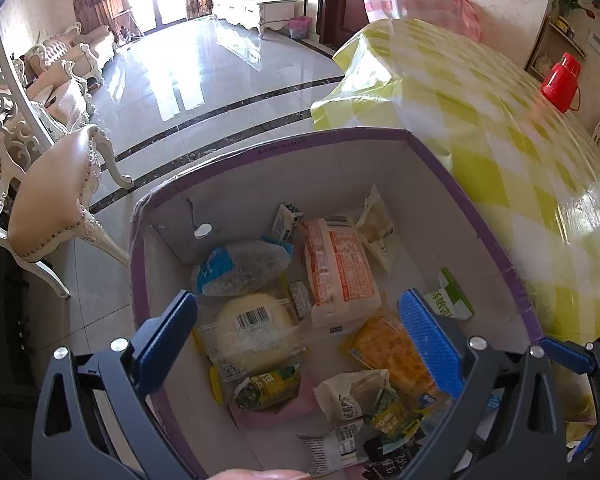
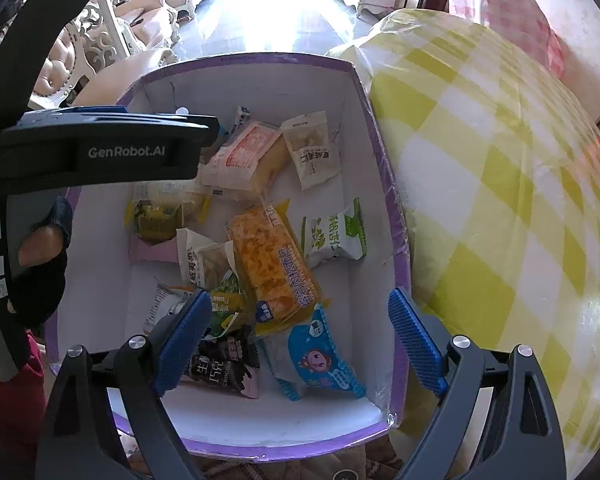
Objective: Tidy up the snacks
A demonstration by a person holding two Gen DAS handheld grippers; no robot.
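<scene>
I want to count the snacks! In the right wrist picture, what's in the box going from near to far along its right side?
Blue cartoon packet → orange bread pack → green and white packet → pale packet.

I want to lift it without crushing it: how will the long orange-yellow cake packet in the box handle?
The orange-yellow cake packet is probably light and squashy; its film looks puffed. The glossy wrap may slip between pads. It lies across other snacks, so pushing likely shifts them too. The right claw hangs open above it.
</scene>
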